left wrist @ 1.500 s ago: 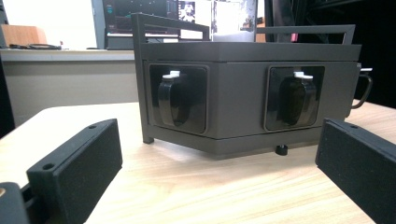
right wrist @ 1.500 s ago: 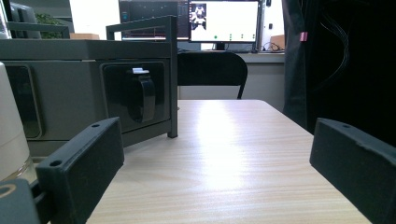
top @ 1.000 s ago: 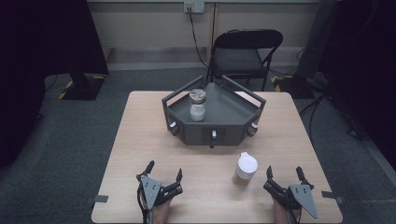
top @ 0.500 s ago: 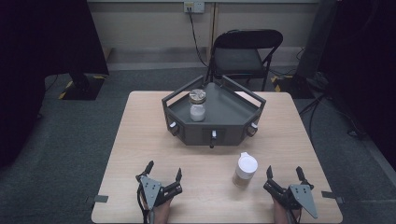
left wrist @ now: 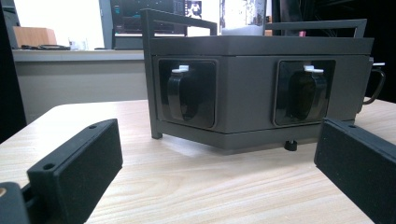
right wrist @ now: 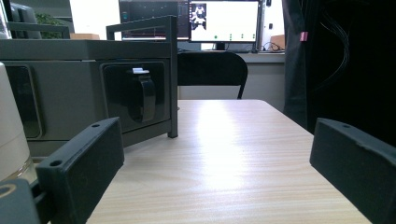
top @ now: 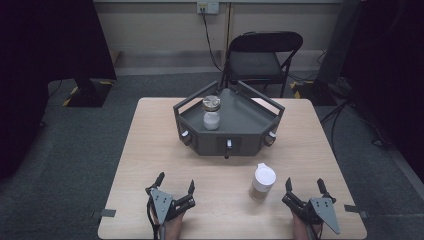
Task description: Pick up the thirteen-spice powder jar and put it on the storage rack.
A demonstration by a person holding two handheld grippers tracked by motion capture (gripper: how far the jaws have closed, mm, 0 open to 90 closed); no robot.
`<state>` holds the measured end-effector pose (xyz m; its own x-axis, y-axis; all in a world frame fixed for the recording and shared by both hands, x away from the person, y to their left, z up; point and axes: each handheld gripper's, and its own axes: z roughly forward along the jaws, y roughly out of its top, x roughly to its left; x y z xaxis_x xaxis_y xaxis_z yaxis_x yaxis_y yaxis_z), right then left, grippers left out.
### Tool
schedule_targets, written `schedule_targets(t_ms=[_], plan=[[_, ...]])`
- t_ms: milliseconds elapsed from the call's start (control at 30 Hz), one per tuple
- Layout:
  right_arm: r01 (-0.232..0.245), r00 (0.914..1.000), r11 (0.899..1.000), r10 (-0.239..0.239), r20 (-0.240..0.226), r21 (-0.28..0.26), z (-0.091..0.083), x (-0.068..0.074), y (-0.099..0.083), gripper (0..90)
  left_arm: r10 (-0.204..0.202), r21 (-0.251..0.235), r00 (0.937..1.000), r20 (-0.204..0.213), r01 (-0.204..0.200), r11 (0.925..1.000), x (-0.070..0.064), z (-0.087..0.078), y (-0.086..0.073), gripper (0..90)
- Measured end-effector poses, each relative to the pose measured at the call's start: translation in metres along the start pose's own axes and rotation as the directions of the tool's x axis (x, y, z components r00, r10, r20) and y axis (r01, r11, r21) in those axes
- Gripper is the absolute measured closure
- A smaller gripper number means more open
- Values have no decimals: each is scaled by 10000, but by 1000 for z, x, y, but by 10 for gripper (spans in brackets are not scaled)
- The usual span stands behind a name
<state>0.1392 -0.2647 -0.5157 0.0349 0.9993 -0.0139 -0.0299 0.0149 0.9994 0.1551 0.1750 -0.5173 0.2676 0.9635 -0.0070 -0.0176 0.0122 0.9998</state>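
High view | white-lidded jar (top: 262,182) upright | near right claw (top: 303,190), untouched

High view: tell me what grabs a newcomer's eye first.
The dark grey tray at the table's middle, with a jar standing on its left part. Nearer the person, a white-lidded cup stands on the bare table, just left of the right hand-held gripper. Both that one and the left hand-held gripper sit open at the near edge, holding nothing.

bare table (top: 150,145) left; white-lidded jar (top: 262,182) blocks right gripper (top: 303,186).
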Motion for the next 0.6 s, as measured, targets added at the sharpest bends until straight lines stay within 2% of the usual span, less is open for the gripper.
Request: schedule_targets(t_ms=[100, 267, 400, 500, 533, 600], plan=[[5, 10000, 10000, -5, -13, 4, 1, 0, 0, 13, -3, -6, 10000, -11, 3, 10000, 0, 0, 0, 5], [-168, 9993, 9996, 174, -324, 210, 4, -4, 6, 0, 10, 11, 10000, 12, -10, 10000, 0, 0, 0, 6], [-589, 9964, 9979, 572, -627, -265, 2, -6, 22, 0, -21, 14, 10000, 30, 21, 10000, 1, 1, 0, 10], [-1121, 9868, 9914, 1030, -1251, -676, 2, -9, 37, 0, -10, -24, 10000, -10, 10, 10000, 0, 0, 0, 8], [-1170, 9841, 9901, 1050, -1429, -781, 2, -8, 42, 0, -6, -20, 10000, -11, 6, 10000, 0, 0, 0, 8], [-946, 9817, 9912, 774, -1738, -931, 3, -3, 50, 0, -6, -16, 10000, -9, 6, 10000, 0, 0, 0, 8]])
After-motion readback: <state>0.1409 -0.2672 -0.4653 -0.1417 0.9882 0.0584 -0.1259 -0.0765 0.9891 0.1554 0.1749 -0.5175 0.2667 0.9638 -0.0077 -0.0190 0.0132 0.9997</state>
